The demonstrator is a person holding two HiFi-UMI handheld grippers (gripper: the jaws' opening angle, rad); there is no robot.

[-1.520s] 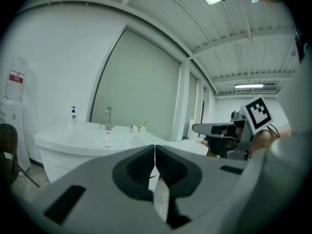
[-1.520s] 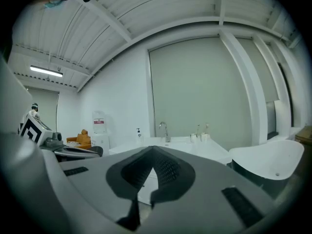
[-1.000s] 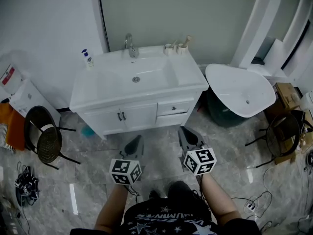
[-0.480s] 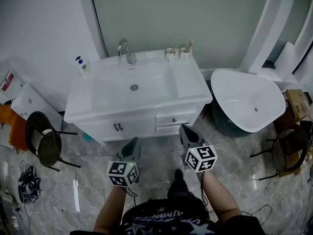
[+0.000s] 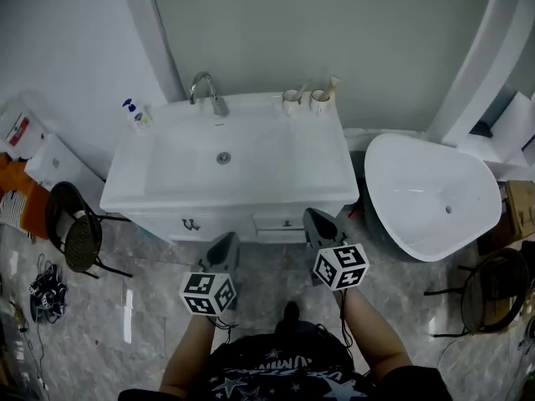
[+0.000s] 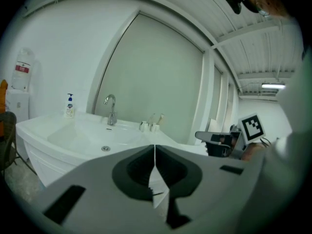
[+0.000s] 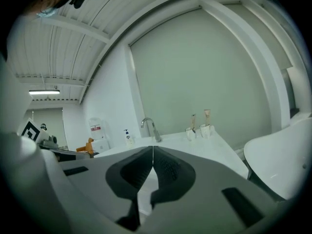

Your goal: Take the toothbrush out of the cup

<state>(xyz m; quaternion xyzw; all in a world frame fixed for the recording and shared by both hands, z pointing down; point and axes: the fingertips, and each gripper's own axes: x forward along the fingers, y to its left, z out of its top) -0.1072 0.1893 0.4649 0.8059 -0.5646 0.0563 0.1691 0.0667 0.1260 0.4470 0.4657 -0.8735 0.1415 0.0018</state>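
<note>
Two white cups stand at the back right corner of the sink counter. The left cup [image 5: 291, 101] [image 7: 190, 132] holds a toothbrush [image 7: 193, 121]. A toothpaste tube [image 5: 333, 83] [image 7: 207, 115] sticks out of the right cup [image 5: 318, 100]. My left gripper [image 5: 226, 242] [image 6: 155, 148] is shut and empty, in front of the cabinet's front edge. The right gripper [image 5: 316, 218] [image 7: 153, 149] is also shut with nothing in it, near the counter's front right. Both are well short of the cups.
A faucet [image 5: 205, 90] and a soap bottle [image 5: 134, 114] stand at the back of the white basin [image 5: 167, 170]. A white tub [image 5: 430, 195] sits right of the cabinet. Black chairs stand at the left [image 5: 75, 241] and right [image 5: 489, 295]. Cables lie on the floor.
The sink cabinet has come closer in the head view. Both grippers have moved forward, from over open floor up to the cabinet's front edge. Both stay shut.
</note>
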